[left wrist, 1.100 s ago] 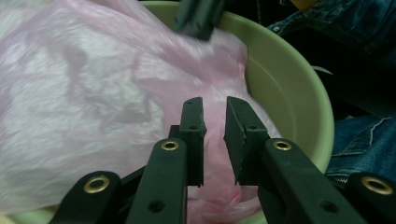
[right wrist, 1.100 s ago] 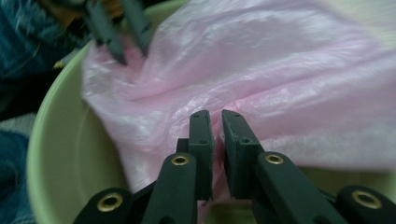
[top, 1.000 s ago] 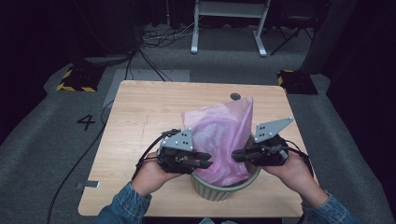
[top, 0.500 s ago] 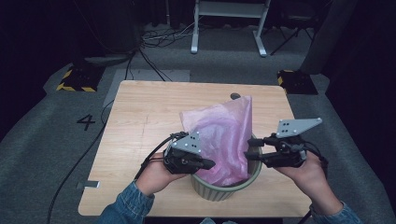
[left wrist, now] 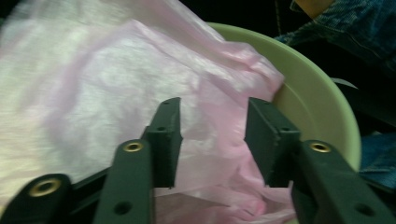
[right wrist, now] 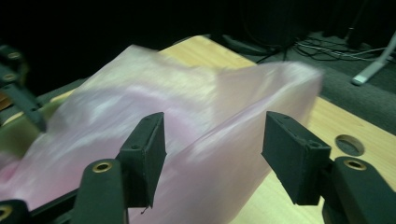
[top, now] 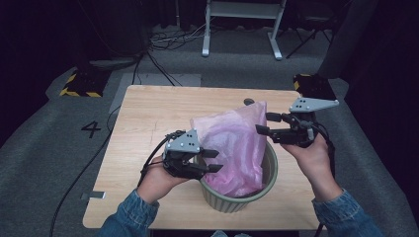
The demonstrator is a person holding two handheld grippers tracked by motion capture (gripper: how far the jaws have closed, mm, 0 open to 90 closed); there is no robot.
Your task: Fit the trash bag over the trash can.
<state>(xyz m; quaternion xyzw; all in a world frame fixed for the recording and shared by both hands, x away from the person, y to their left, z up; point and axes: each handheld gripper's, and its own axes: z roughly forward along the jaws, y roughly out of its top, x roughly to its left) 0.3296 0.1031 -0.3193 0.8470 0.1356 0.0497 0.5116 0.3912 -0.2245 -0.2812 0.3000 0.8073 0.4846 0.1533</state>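
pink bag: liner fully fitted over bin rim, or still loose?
Loose. The pink bag stands bunched up out of the green bin; the bin's rim shows bare on its right side.

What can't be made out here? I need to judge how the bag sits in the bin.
- Inside of the green bin: hidden by the pink bag in the high view.
- Bin's far rim: cut off by the bag in the left gripper view.
- Bag's edge: blurred in the right gripper view.
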